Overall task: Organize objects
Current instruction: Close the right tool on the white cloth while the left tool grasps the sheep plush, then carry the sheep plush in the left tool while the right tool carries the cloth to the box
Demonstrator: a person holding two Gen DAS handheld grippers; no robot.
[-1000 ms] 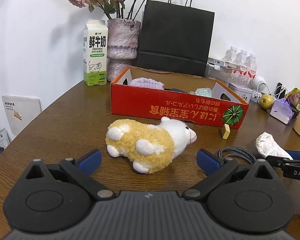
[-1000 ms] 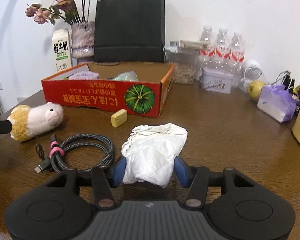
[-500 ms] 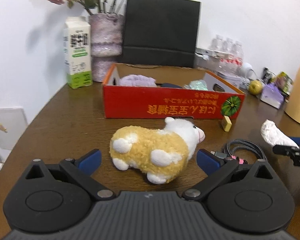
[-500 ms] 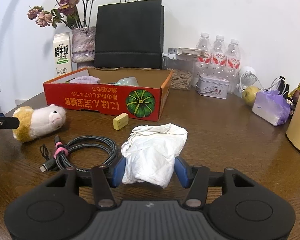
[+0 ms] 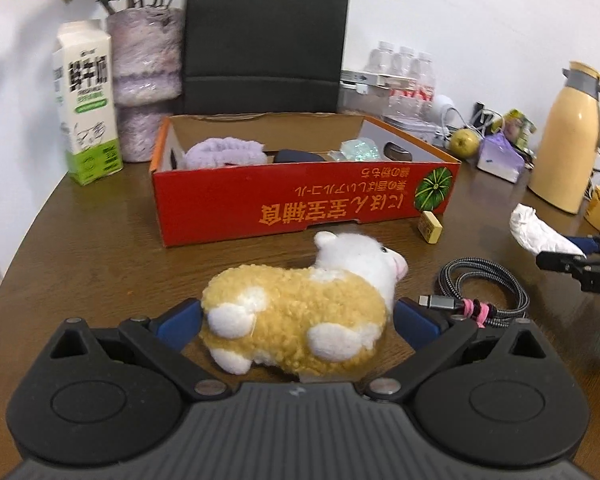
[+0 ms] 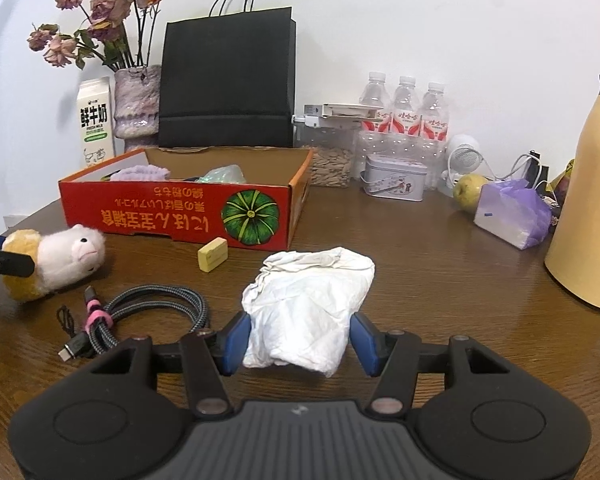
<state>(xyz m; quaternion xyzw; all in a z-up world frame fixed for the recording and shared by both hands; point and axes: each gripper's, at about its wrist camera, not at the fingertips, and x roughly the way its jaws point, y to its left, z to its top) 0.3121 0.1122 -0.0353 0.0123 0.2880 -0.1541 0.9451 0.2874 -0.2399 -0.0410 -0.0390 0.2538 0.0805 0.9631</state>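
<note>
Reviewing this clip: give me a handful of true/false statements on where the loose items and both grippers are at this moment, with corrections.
1. The plush sheep lies on the table between the left gripper fingers. True.
2. The white cloth is already in the red box. False: it lies on the table between the right gripper fingers.
3. The coiled cable lies on the table between sheep and cloth. True.
4. The yellow eraser is inside the box. False: it lies on the table in front of it.
5. The milk carton has tipped over. False: it stands upright beside the vase.
</note>
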